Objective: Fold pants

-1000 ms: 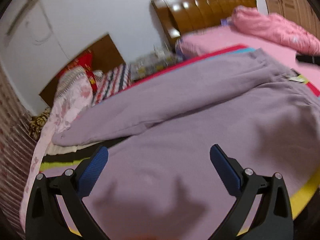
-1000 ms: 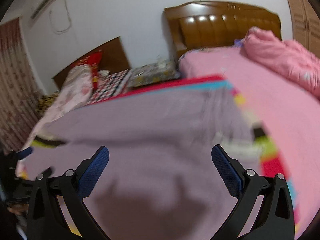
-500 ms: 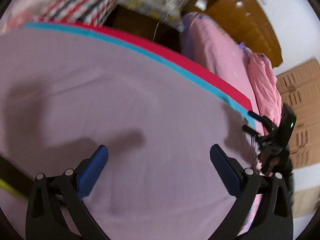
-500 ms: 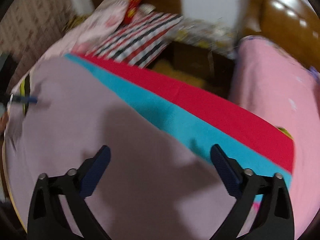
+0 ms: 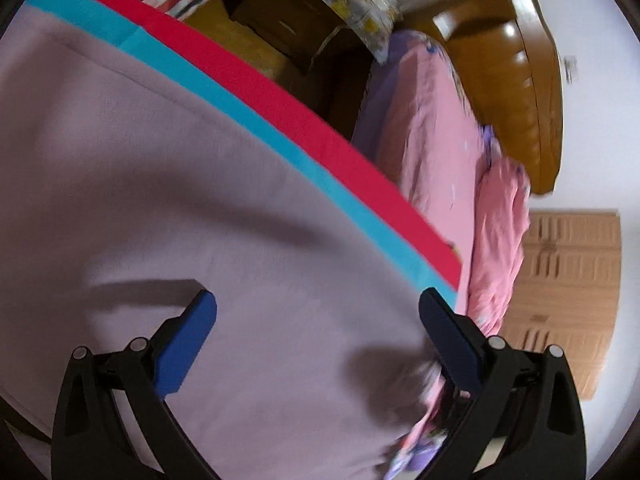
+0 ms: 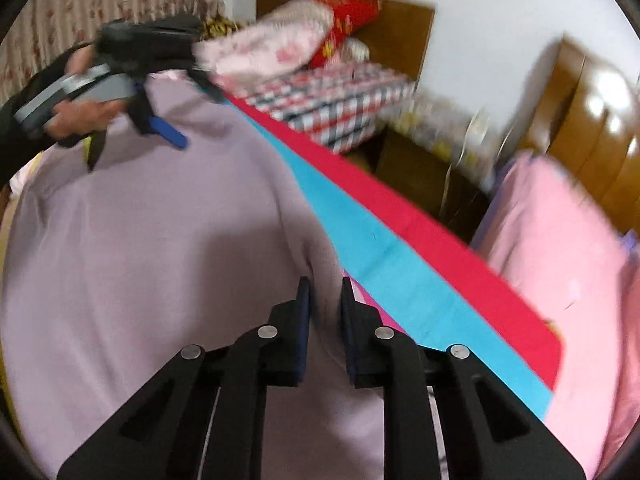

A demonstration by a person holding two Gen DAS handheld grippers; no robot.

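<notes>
R gripper closing on pants edge, L gripper open.

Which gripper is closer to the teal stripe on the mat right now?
Right. The right gripper is closing on the edge of the lilac pants, right beside the teal stripe. The left gripper is over the pants' far end, farther from it.

Right claw closing on a ridge of the lilac pants; left claw hovers over their far edge.
</notes>
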